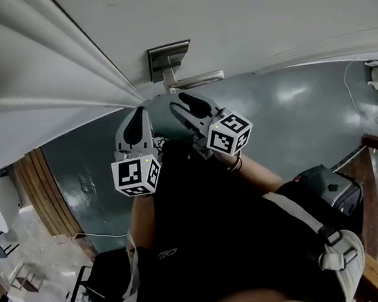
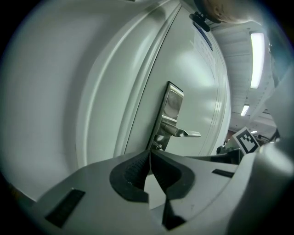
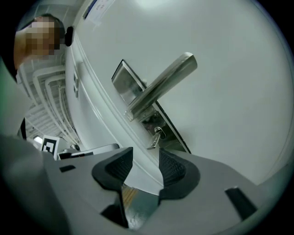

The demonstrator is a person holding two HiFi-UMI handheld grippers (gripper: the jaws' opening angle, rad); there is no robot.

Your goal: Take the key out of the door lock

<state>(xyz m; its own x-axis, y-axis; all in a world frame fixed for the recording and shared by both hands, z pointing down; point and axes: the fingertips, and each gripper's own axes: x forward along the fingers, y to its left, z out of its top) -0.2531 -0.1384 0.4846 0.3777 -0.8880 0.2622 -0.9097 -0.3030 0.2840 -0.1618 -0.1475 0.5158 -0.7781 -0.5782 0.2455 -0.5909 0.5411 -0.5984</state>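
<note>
Pointing at the white door (image 1: 260, 11) from close by, the right hand-held gripper (image 3: 146, 163) is holding its jaws apart with nothing between the pads. The key (image 3: 156, 137) is sitting in the lock just ahead of them, under the lever handle (image 3: 161, 82) on the metal lock plate (image 3: 121, 80) (its blade is buried in the keyhole, so only the small head is showing). The left hand-held gripper (image 2: 150, 158) is holding its jaws pressed together, empty, and in its view the key is showing only as a tiny speck above the jaw tips. In the head view both grippers are crowding in under the handle, and the key cannot be made out there.
</note>
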